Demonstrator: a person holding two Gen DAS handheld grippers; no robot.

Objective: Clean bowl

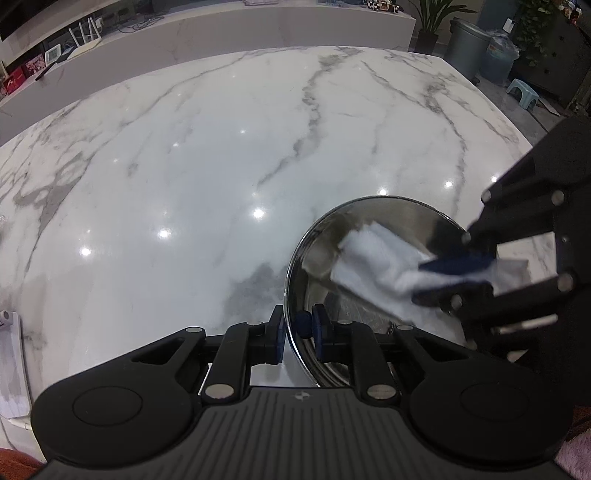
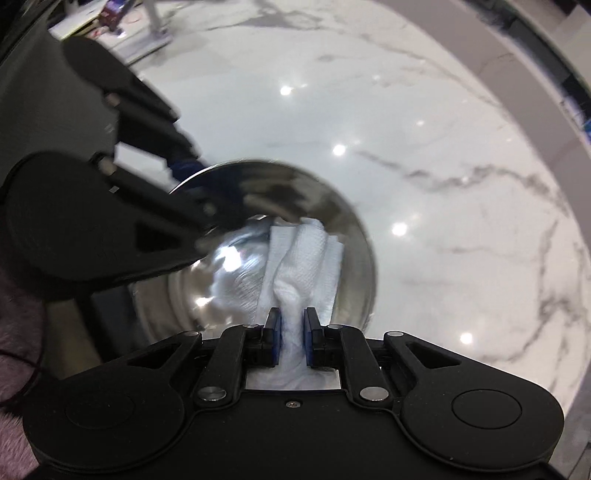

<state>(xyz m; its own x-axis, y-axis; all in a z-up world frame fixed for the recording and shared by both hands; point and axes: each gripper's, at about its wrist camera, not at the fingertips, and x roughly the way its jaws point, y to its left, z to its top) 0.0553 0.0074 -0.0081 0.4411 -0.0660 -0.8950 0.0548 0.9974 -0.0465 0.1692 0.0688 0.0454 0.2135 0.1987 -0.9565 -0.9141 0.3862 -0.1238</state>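
Note:
A shiny steel bowl (image 1: 369, 221) stands on the white marble table (image 1: 184, 166). My left gripper (image 1: 298, 325) is shut on the bowl's near rim, one pad outside and one inside. My right gripper (image 1: 439, 280) is shut on a crumpled white paper towel (image 1: 373, 266) and presses it against the bowl's inside. In the right wrist view the bowl (image 2: 332, 199) lies ahead, the towel (image 2: 306, 262) runs from between my right gripper's (image 2: 291, 332) pads into the bowl, and the left gripper (image 2: 186, 175) holds the far left rim.
A white flat object (image 1: 11, 365) lies at the table's left edge. Beyond the table are a long white counter (image 1: 221, 33), a grey bin (image 1: 467, 48), plants and a small blue stool (image 1: 522, 90). A pinkish fabric (image 2: 14, 321) shows at lower left.

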